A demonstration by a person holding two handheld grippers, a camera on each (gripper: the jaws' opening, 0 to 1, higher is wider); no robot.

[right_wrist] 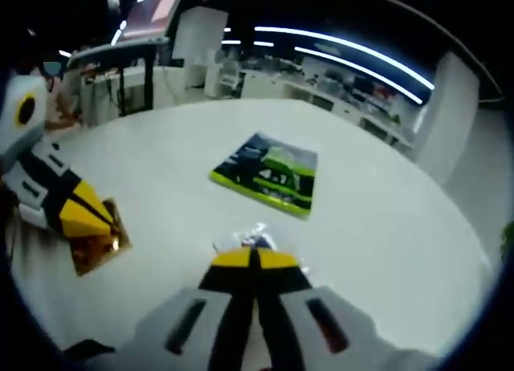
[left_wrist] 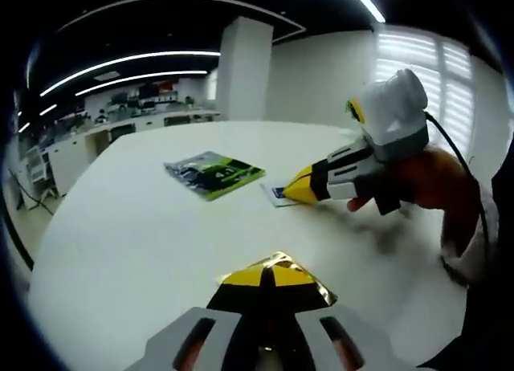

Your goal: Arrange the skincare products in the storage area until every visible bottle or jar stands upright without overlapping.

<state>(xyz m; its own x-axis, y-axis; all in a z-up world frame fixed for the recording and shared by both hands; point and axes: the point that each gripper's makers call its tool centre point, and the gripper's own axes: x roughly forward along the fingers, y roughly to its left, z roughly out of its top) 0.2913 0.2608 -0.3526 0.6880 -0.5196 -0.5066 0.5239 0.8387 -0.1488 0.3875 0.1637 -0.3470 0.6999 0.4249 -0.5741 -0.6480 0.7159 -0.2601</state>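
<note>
1. Office room with ceiling light strips, benches at the back and a window with blinds; a white round desk (left_wrist: 144, 250) takes most of both views.
2. Green sachet (right_wrist: 269, 174) lies flat mid-desk, free of both grippers. Largest item on the desk.
3. Left gripper (left_wrist: 273, 273): jaws closed on a gold sachet (left_wrist: 277, 271). In the right gripper view that sachet (right_wrist: 100, 242) lies low at the desk under the yellow tips; whether it rests on the desk or is just lifted, cannot tell.
4. Right gripper (right_wrist: 254, 257): jaws closed at the tips, over a small clear-and-blue sachet (right_wrist: 255, 236). In the left gripper view the tips sit at the edge of that sachet (left_wrist: 277, 193). Whether the film is actually pinched, cannot tell.
5. Step, as judged: both grippers are picking up flat sachets, early in the arranging. No bottle, jar or storage tray is visible.
6. Next move calls for a firm pinch on thin film, then a lift clear of the desk without dragging; thin packs slip easily.
7. Hard to read: print on all three sachets is blurred; both small sachets are largely covered by the jaws.
</note>
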